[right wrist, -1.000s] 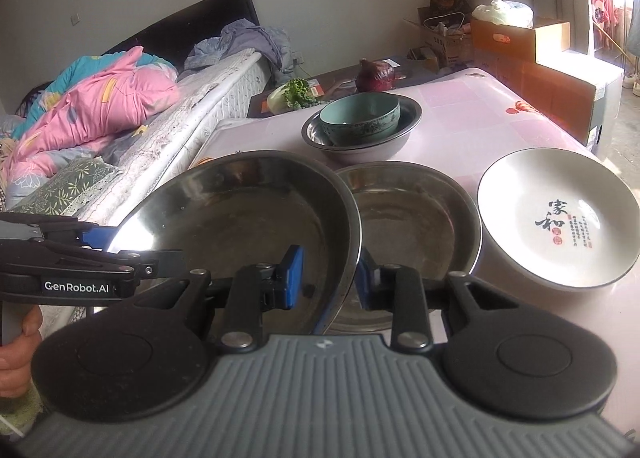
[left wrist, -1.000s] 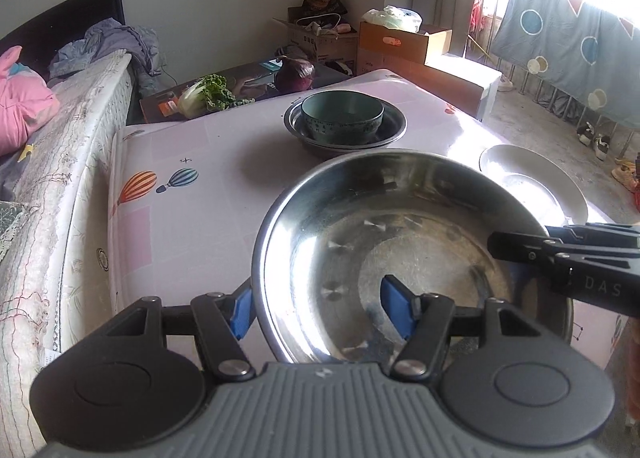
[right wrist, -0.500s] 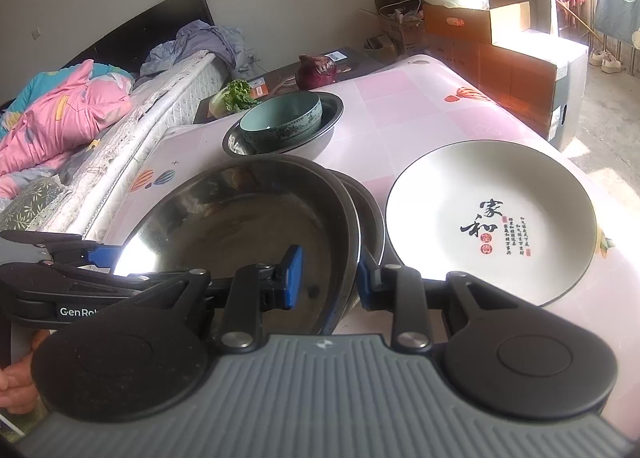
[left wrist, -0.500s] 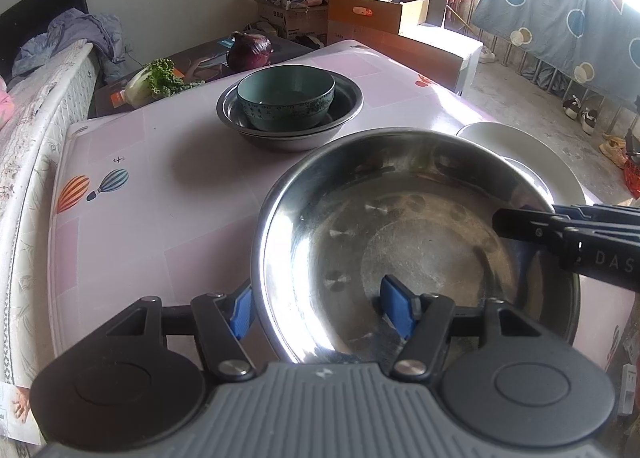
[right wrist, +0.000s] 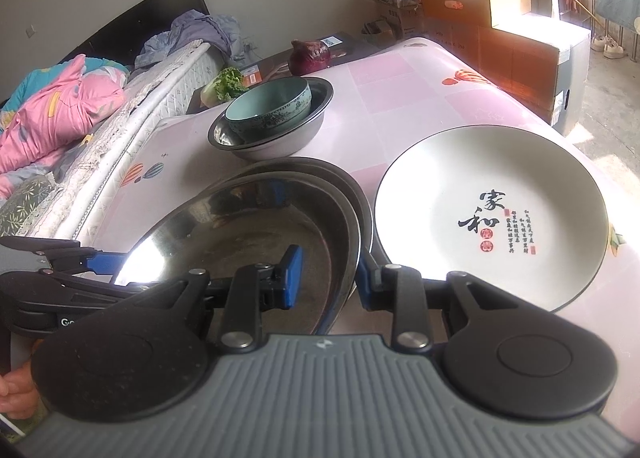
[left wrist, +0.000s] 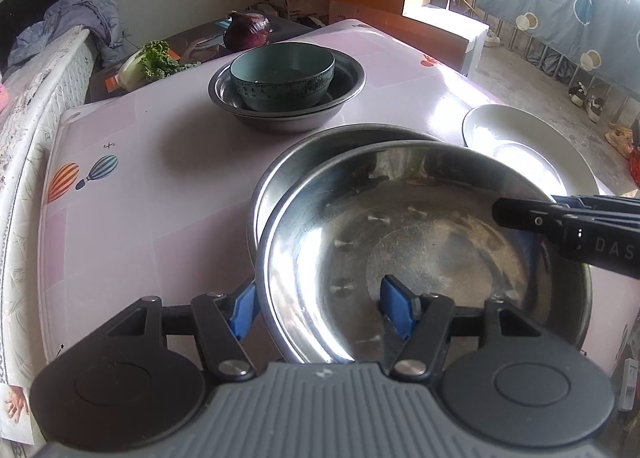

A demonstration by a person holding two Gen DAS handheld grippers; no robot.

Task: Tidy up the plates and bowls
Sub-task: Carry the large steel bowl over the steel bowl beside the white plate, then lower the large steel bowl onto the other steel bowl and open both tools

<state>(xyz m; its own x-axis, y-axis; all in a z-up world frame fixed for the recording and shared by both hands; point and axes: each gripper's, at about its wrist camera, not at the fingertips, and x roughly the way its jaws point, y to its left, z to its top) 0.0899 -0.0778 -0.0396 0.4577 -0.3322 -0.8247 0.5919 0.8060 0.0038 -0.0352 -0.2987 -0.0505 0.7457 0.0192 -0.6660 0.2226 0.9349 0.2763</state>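
Both hand-held grippers, left (left wrist: 318, 308) and right (right wrist: 326, 278), clamp opposite rims of a steel pan (left wrist: 424, 254), held partly over a second pan (left wrist: 288, 166) ahead. Step: stacking. Next, judged: centre, lower, release.

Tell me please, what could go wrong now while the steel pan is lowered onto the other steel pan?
1. The held steel pan sits off-centre over the lower steel pan; it might land tilted rather than nest.
2. Each tool, left tool and right tool, holds only the rim, so the pan could slip.
3. The white plate lies very close; a sideways shift may knock it.
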